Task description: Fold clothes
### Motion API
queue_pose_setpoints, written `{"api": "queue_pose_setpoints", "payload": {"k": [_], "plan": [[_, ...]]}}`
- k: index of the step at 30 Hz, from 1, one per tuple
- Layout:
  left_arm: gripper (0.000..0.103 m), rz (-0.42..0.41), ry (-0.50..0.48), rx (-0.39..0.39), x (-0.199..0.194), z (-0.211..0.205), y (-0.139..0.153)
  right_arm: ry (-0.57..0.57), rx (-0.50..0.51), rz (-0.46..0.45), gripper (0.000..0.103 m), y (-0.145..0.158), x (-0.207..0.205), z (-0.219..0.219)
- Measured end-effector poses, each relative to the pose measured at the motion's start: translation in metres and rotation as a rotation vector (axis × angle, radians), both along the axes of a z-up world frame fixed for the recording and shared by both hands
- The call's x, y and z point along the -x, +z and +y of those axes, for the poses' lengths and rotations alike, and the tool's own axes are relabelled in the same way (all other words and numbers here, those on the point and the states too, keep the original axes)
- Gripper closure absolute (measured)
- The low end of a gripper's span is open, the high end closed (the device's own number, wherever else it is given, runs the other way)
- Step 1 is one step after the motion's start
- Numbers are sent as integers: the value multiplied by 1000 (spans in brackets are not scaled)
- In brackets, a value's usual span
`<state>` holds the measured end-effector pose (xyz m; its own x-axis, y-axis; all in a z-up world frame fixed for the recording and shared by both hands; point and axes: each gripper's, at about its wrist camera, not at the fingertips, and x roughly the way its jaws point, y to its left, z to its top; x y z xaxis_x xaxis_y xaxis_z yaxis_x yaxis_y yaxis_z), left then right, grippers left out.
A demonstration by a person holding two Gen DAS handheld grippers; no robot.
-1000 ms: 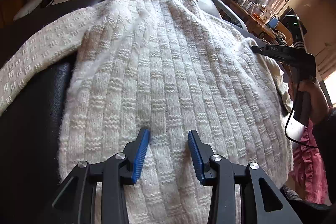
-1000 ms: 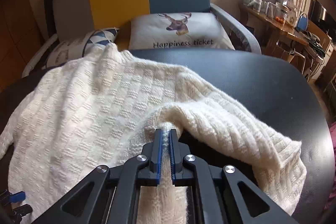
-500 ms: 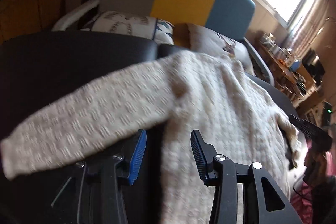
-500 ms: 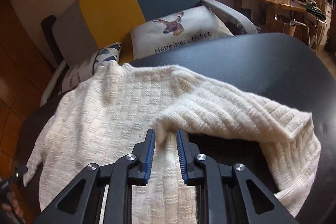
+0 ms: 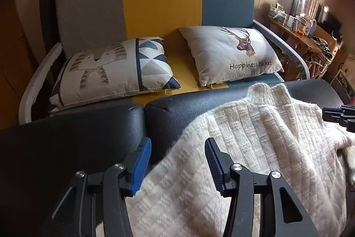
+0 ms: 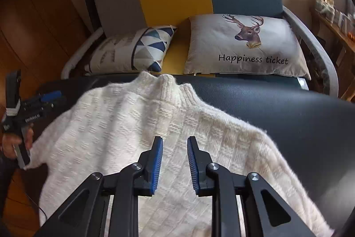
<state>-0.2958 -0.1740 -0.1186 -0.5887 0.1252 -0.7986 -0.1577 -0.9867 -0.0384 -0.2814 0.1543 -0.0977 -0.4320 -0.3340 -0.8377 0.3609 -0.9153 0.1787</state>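
**Two open tongs over a sweater half squared up**

Two sets of tongs hang above one garment, and neither holds it. Behind everything stands the sofa with its grey, yellow and teal back panels (image 5: 159, 3), carrying a cat-and-triangle print cushion (image 5: 113, 72) and a grey deer-print cushion lettered "Happiness ticket" (image 6: 244, 46). In front of it is the black leather-look desk (image 6: 288, 117), which serves as the folding surface.

On that desk lies the cream chunky-knit turtleneck sweater (image 6: 124, 126), spread flat, which suits folding: the body is smoothed out so that sleeves can be turned in. Its long axis runs from the near edge toward the sofa, with the ribbed collar (image 6: 164, 86) pointing away at the cushions and the hem end toward the cameras. One sleeve trails down to the right in the right wrist view, blurred.

The left tongs (image 5: 177, 161) straddle the sweater's left edge, jaws opening, one blue pad over bare desk and one over knit; nothing is pinched. The right tongs (image 6: 174, 161) hover over the chest with a gap between the pads, empty. Probably both have let go to pick fresh grip points, likely a shoulder or sleeve, for the next fold.
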Motion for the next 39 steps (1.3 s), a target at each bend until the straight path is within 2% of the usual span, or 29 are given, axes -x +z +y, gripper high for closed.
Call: {"api": "queue_pose_setpoints", "payload": {"k": [2, 5, 7, 11, 13, 14, 15, 17, 19, 21, 23, 25, 30, 31, 33, 35, 36, 39], "plan": [[50, -10, -19, 23, 20, 5, -9, 31, -56, -20, 80, -15, 19, -6], [48, -41, -85, -8, 40, 13, -19, 65, -133, -25, 80, -31, 39, -14], [46, -65, -136, -29, 48, 19, -25, 79, -158, -42, 80, -41, 49, -16], [46, -108, -194, -5, 51, 32, -33, 110, -191, -34, 79, -56, 56, -20], [69, -97, -224, 27, 44, 39, -36, 133, -244, 8, 80, -57, 51, -26], [86, -86, -232, 38, 38, 43, -36, 146, -297, 41, 89, -59, 45, -33], [92, -61, -224, 58, 31, 47, -35, 159, -350, 75, 93, -61, 40, -39], [93, 0, -200, 92, 15, 52, -31, 171, -427, 125, 99, -63, 32, -50], [94, 73, -169, 119, -3, 55, -26, 153, -439, 147, 100, -59, 32, -52], [93, 110, -147, 134, -13, 54, -23, 103, -420, 166, 100, -50, 36, -43], [93, 93, -122, 199, -11, 53, -33, 72, -426, 135, 100, -55, 45, -37], [93, 50, -86, 203, -5, 49, -44, 64, -446, 130, 100, -63, 49, -37], [91, 36, -36, 131, -3, 40, -40, 10, -385, 113, 99, -63, 53, -30], [84, 29, -32, 104, -2, 38, -38, -3, -364, 102, 98, -61, 55, -28], [78, -2, -4, 0, 2, 26, -30, -18, -308, 63, 96, -57, 57, -23], [71, -1, 47, -112, 0, 7, -15, -30, -228, 22, 89, -47, 57, -17], [66, 13, 71, -147, -5, -3, -7, -37, -190, 31, 87, -38, 52, -16], [64, 38, 172, -223, -39, -44, 16, -38, -134, 97, 85, -9, 28, -22]]}}
